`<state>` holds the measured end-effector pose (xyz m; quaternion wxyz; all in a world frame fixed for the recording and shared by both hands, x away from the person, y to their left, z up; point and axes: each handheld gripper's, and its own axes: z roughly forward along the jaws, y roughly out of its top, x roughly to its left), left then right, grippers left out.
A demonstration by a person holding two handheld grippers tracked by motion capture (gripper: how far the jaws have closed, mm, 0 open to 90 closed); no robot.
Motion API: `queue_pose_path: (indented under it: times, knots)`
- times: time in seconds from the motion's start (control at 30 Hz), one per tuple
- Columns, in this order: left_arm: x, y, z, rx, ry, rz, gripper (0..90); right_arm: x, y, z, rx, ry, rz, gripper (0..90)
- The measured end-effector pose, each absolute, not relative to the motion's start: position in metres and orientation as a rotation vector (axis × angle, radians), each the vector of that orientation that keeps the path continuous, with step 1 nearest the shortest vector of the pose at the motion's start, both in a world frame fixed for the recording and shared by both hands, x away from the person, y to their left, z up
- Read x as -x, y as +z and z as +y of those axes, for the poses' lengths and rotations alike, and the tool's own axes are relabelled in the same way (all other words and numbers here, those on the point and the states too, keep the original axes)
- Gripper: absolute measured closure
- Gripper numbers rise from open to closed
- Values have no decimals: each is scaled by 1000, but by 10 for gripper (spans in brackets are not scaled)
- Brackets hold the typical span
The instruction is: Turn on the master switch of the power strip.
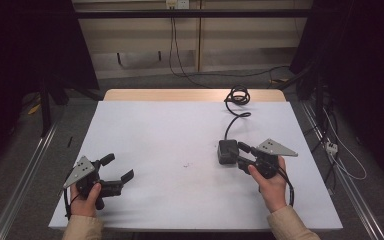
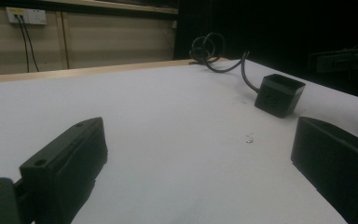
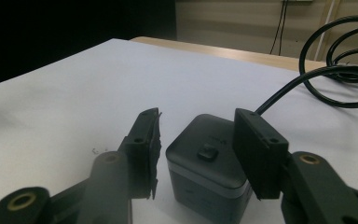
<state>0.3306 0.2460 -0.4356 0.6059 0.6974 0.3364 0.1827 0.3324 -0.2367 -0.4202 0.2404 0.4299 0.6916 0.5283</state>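
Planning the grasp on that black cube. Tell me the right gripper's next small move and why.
Probably ease the right gripper a little further forward, then close. Its fingers stand open on either side of the black cube, one near a face and a gap at the other, so nothing is gripped. The cube sits on the white table, its cable trailing to the far edge.

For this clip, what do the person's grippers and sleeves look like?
Both the left gripper and right gripper are black, two-fingered, each topped by a grey three-cornered plate. The fingers are flat black blocks with small screw holes. A black cable trails from each handle. The sleeves are beige.
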Motion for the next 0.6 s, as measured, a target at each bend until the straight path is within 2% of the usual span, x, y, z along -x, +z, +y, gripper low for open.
queue_pose_path:
  times: [0.6]
  knots:
    - [-331,-436,246,-1613,421,777,30,-342,-420,-231,-1146,1425,1925,738]
